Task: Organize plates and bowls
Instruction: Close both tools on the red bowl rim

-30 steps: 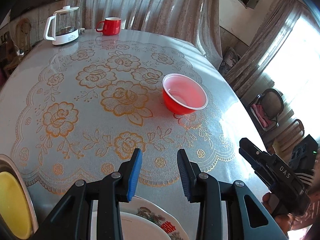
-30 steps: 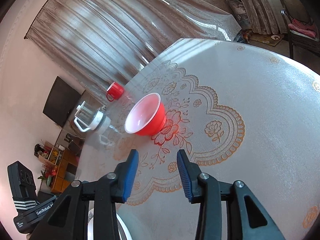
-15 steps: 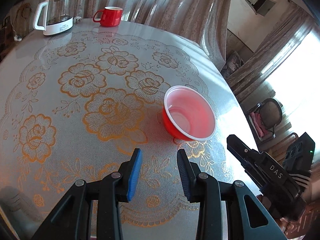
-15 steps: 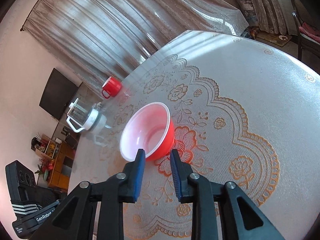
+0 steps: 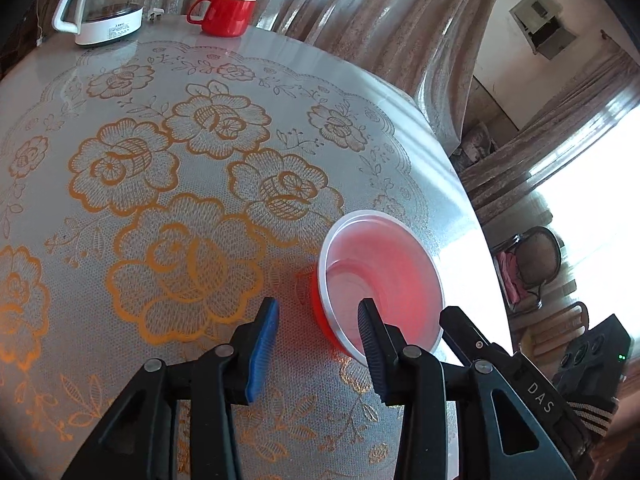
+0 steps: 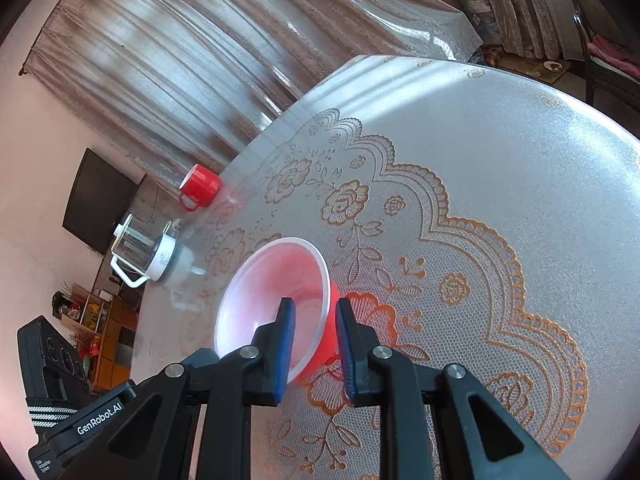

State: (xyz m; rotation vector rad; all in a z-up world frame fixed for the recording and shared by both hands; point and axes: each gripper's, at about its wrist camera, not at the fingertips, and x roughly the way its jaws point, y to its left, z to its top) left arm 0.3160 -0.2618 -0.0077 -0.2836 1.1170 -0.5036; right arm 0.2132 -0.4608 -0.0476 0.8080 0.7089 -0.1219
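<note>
A red plastic bowl (image 5: pixel 384 272) with a pale inside stands on the lace-patterned tablecloth (image 5: pixel 180 200), near the table's right edge. My left gripper (image 5: pixel 318 344) straddles the bowl's near left wall with a wide gap, the pads clear of it. The right-hand fingertip (image 5: pixel 370 332) is over the inside. In the right wrist view the bowl (image 6: pixel 272 288) is right in front. My right gripper (image 6: pixel 315 340) is closing with the rim between its pads, one finger inside, one outside. A narrow gap still shows.
A red mug (image 5: pixel 226 14) and a glass kettle (image 5: pixel 104 8) stand at the far edge by the curtain. The table drops off just right of the bowl, with chairs (image 5: pixel 536 264) beyond. Each gripper's black housing (image 6: pixel 96 420) shows in the other's view.
Both grippers have moved in on the red bowl. The right jaws have narrowed and now straddle its rim. The plates at the near table edge have left the left wrist view.
</note>
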